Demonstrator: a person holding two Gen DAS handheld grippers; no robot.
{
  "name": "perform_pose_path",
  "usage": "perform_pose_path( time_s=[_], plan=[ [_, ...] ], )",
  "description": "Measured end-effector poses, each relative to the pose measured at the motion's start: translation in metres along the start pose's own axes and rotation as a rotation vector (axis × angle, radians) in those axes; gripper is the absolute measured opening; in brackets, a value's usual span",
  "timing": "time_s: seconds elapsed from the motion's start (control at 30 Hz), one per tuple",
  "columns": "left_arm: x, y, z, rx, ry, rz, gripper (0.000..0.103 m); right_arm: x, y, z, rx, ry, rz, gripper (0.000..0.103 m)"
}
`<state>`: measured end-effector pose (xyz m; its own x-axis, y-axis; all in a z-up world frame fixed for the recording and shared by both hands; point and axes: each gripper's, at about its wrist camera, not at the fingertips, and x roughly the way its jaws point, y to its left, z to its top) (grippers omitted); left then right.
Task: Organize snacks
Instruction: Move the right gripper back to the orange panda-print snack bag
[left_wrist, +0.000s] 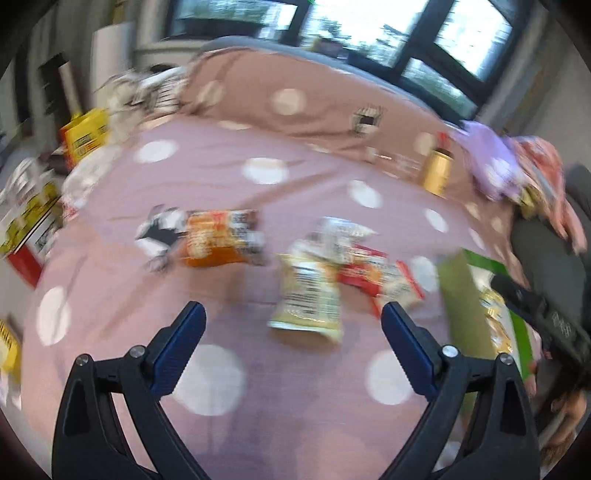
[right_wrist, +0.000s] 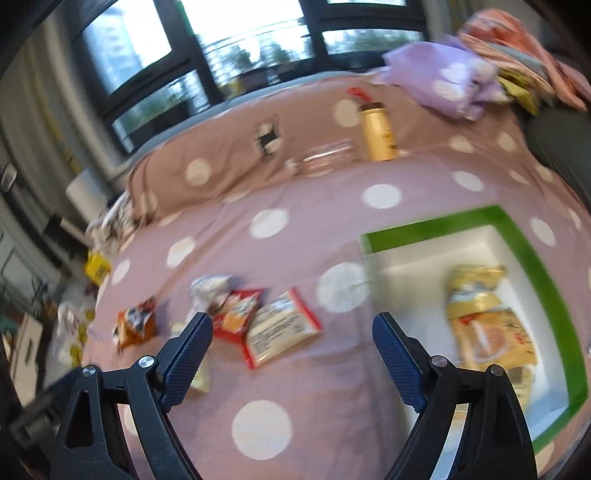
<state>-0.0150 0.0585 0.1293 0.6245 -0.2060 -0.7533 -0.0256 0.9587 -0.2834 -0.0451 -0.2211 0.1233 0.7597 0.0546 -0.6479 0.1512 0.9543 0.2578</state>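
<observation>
Blue-padded left gripper (left_wrist: 291, 314) and right gripper (right_wrist: 291, 325) both hang wide apart with nothing in them. Only the yellow bags (right_wrist: 487, 325) are in the green box (right_wrist: 532, 266) on the right so far; about four packets (right_wrist: 280, 328) still lie loose on the spotted cloth (right_wrist: 266, 221), so it's early days.

Left gripper (left_wrist: 293, 317) and right gripper (right_wrist: 292, 328) — black plastic arms, silver pivot screws, blue textured pads (right_wrist: 186, 360) on each finger.
</observation>
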Motion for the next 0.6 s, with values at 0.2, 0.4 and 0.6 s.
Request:
perform_pose_path(
  time_s=[0.2, 0.4, 0.6],
  plan=[
    [-0.015, 0.068, 0.018, -0.185, -0.051, 0.108, 0.096, 0.026, 0.049, -0.008, -0.071, 0.108, 0.155, 0.088],
    [-0.016, 0.109, 0.022, -0.31, -0.032, 0.152, 0.096, 0.077, 0.115, -0.001, -0.088, 0.234, 0.225, 0.088],
    [-0.014, 0.122, 0.026, -0.345, -0.024, 0.148, 0.096, 0.136, 0.193, 0.001, -0.196, 0.315, 0.257, 0.088]
  ],
)
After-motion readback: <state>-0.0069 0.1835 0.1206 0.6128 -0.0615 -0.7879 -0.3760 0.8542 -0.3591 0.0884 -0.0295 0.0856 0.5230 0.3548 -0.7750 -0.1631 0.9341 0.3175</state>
